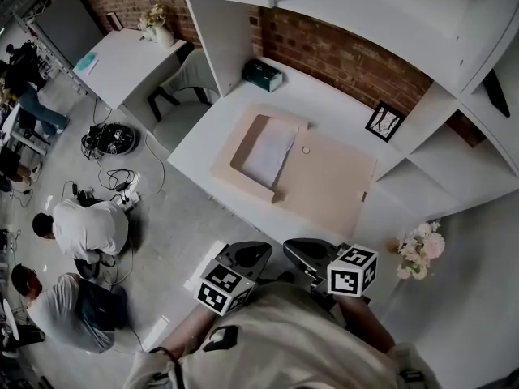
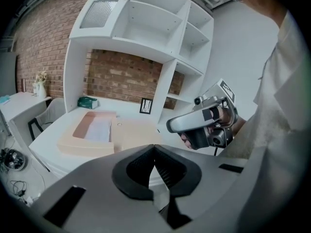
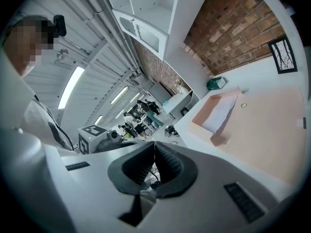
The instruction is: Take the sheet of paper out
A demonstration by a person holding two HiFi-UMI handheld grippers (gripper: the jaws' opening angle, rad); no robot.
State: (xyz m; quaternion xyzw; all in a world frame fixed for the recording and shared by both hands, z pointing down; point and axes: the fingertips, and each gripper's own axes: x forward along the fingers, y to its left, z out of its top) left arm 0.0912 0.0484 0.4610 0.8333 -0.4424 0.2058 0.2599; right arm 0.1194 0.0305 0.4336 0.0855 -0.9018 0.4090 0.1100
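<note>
Task not started: sheet of paper (image 1: 270, 154) lies inside the open box (image 1: 328, 181) on the bench (image 1: 203, 128), with left claw (image 2: 154, 147) and right claw (image 3: 154, 143) both pressed together, empty, well apart from it.

The person wears a loose, pale beige top (image 1: 284, 339) with long sleeves. The left claw (image 2: 154, 147) and right claw (image 3: 154, 143) each have a smooth light-grey shell with dark rectangular slots and black ribbed pads. Each carries a white cube (image 1: 223, 286) printed with black square markers.
</note>
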